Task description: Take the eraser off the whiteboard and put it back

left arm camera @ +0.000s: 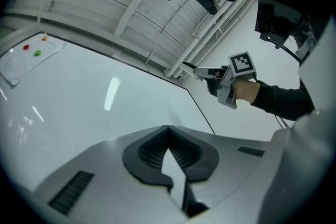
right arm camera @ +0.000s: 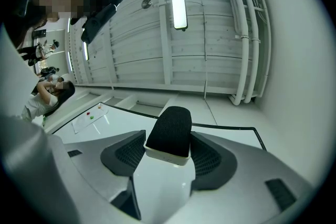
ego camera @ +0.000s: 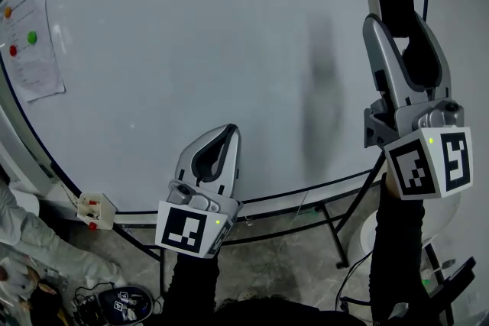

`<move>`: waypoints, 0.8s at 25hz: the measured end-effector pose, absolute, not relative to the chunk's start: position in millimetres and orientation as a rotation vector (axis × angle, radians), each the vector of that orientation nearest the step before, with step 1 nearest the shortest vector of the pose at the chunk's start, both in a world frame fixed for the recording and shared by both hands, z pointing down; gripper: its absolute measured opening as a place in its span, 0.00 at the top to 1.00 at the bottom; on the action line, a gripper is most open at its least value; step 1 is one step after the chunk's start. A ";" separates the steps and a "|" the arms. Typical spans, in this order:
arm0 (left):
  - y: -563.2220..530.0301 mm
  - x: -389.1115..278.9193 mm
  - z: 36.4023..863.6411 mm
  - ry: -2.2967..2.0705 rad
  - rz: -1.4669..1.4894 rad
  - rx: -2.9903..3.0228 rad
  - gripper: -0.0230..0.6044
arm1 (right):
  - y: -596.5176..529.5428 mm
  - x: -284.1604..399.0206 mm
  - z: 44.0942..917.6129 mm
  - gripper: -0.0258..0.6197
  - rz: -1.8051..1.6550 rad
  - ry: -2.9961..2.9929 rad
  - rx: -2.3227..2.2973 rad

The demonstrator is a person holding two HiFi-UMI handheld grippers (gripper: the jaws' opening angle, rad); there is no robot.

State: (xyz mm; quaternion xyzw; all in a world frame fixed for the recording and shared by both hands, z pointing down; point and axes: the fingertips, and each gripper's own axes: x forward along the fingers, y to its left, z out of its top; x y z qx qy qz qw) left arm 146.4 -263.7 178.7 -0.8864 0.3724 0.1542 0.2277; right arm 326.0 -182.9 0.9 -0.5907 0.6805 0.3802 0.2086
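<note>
Right gripper (right arm camera: 167, 150) clamps whiteboard eraser (right arm camera: 170, 126) between fingers (right arm camera: 210, 157); left gripper (left arm camera: 168, 132) closed, empty. Sheet (ego camera: 30, 42) print unreadable. Ceiling lamp (right arm camera: 178, 0): gripper views only.

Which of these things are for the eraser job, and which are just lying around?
For the job: eraser, held in the right gripper; whiteboard.
Just there: paper sheet; small white box; left gripper, shut and empty.

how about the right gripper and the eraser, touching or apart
Touching: the right gripper view shows the eraser wedged between the right gripper's pads, no gap.
</note>
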 end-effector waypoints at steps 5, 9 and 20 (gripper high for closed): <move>-260.7 147.0 179.5 1.048 0.396 -2.436 0.96 | -181.0 324.1 0.4 0.53 1.063 1.900 -1.639; -256.9 145.7 177.1 1.018 0.414 -2.428 0.95 | -179.9 323.1 0.7 0.53 1.063 1.906 -1.633; -252.1 142.6 175.3 1.033 0.427 -2.436 0.95 | -178.6 321.2 -0.4 0.53 1.052 1.922 -1.612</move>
